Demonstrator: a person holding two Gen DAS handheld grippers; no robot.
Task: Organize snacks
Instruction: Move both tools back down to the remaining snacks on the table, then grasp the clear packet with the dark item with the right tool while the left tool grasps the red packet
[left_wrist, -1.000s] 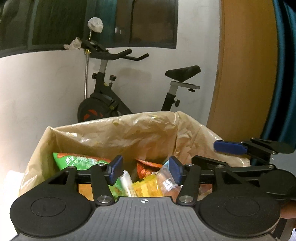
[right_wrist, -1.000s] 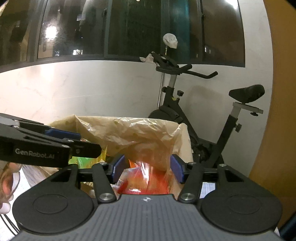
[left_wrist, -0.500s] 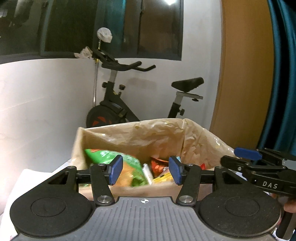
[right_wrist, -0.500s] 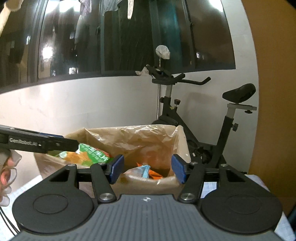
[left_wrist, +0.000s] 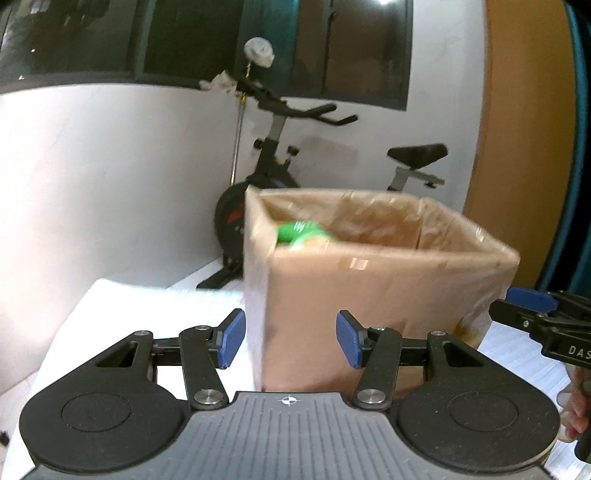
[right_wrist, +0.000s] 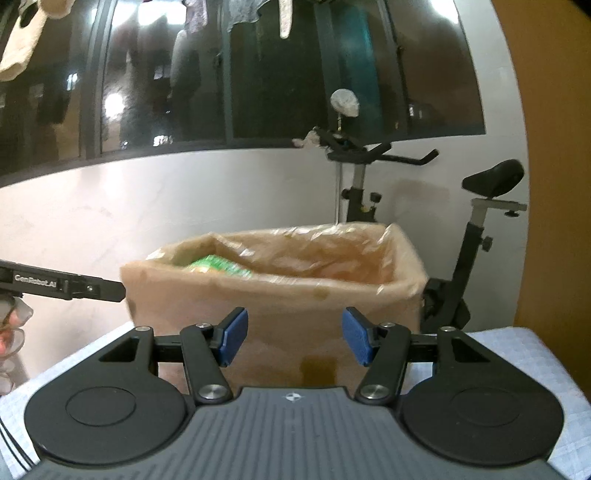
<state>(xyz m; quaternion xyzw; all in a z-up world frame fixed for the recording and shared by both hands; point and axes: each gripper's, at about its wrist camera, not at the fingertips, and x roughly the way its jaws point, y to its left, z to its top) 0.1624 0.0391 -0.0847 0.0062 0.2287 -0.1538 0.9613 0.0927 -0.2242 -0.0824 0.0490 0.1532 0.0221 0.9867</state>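
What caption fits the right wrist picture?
Empty, open right gripper faces a bag-lined cardboard box holding a green snack bag, exercise bike behind.

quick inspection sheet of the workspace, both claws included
surface: white table, bare in front of the box; pale checked cloth at its right
job's things: box lined with a plastic bag; green snack pack shows inside, rest hidden
clutter: nothing seen
grippers: left claw open, empty; right claw open, empty; both short of the box
cables: black cords at the lower left edge of the right view
surroundings: bike behind the box, dark window, white wall
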